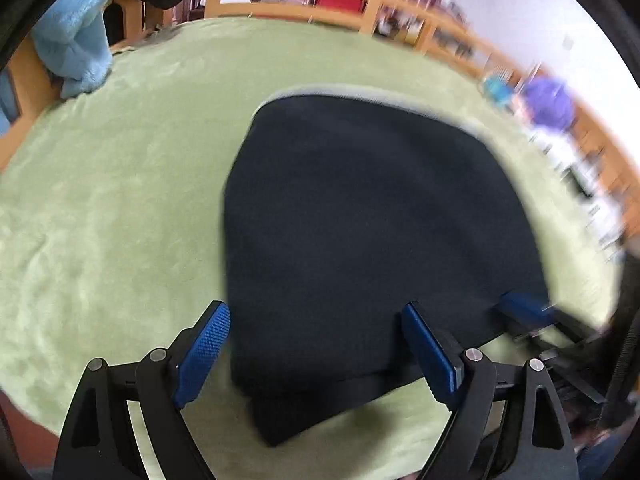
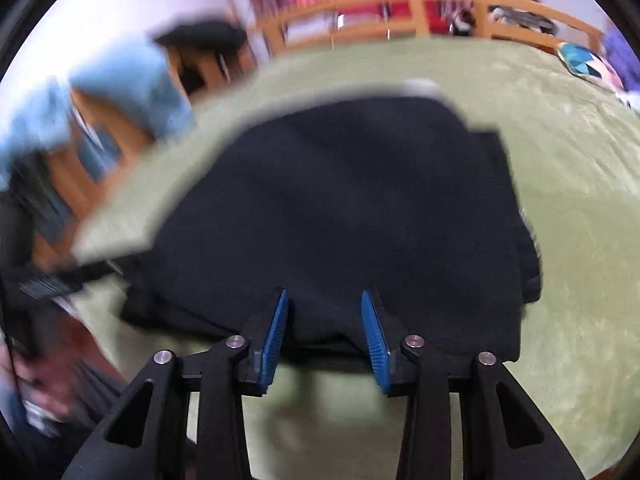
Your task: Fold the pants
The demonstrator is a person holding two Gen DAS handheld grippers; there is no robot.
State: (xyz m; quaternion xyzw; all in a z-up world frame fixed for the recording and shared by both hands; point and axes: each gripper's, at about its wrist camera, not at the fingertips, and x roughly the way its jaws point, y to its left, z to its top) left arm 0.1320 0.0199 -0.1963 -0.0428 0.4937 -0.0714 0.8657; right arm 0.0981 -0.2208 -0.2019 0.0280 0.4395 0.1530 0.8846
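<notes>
on green blanket [image 1: 120, 208], dark folded pants [image 1: 360, 220] — left gripper [image 1: 316, 344] jaws spread, right gripper [image 2: 325, 338] jaws half-spread, unpinched — blue towel [image 1: 76, 40] beyond

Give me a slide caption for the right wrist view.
Right gripper part-open at the near edge of folded black pants on a green plush blanket.

Your folded pants [image 1: 372, 232] lie flat on the bed blanket [image 1: 120, 200], and everything else sits around them. Behind the pants, past the blanket's far edge, runs the wooden rail [image 1: 280, 4]. To the pants' far left a fluffy towel [image 1: 76, 44] hangs over the bed's corner. To their far right a patterned cushion [image 2: 580, 58] rests by the rail.
</notes>
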